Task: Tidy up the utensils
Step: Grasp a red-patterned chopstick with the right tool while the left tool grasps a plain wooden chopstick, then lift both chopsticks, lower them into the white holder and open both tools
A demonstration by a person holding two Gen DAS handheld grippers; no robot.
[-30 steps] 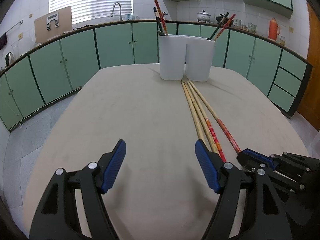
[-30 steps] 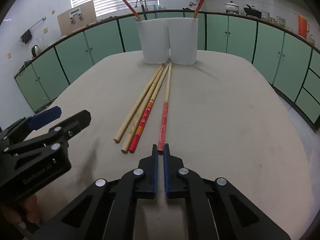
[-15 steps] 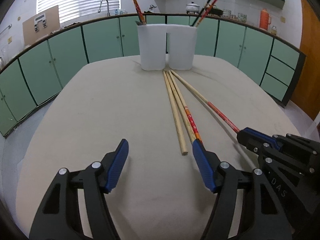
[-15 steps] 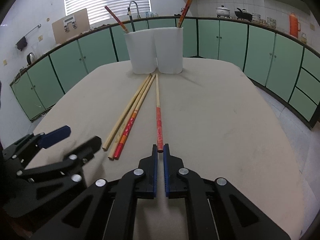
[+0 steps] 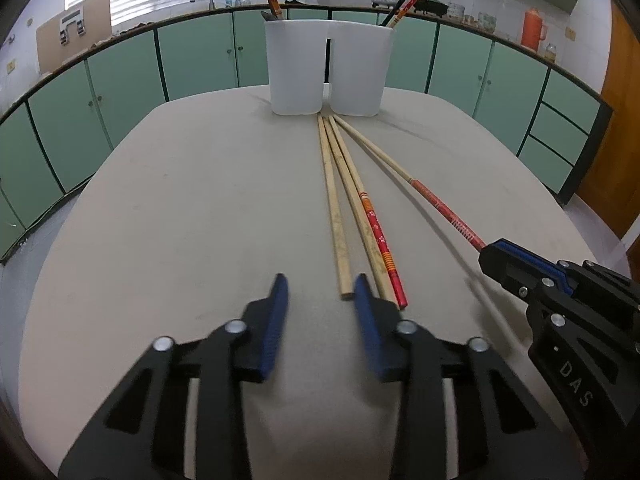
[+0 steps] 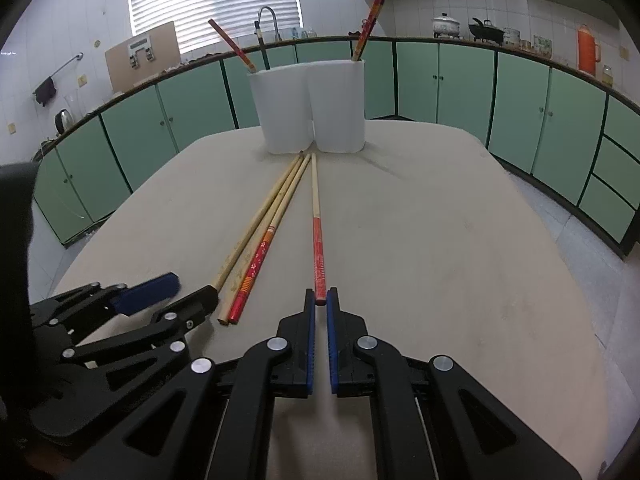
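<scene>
Several long chopsticks lie on the beige table (image 5: pixel 180 208), pointing at two white holder cups (image 5: pixel 326 72). A plain wooden chopstick (image 5: pixel 334 208) lies beside a red-patterned one (image 5: pixel 374 224). A red-ended chopstick (image 6: pixel 318 240) lies apart to the right. My right gripper (image 6: pixel 320 300) is shut on that chopstick's near tip. My left gripper (image 5: pixel 320 292) is open and empty, its right finger just beside the ends of the chopstick bundle. Each cup holds a few chopsticks.
Green kitchen cabinets (image 5: pixel 120 80) curve around the table. A counter behind holds a sink tap (image 6: pixel 266 20), pots and an orange flask (image 6: pixel 588 50). The cups also show in the right wrist view (image 6: pixel 308 112).
My left gripper has moved right toward the chopstick bundle and its jaws have narrowed. My right gripper has stayed shut at the tip of the red-ended chopstick, which has swung apart from the bundle.
</scene>
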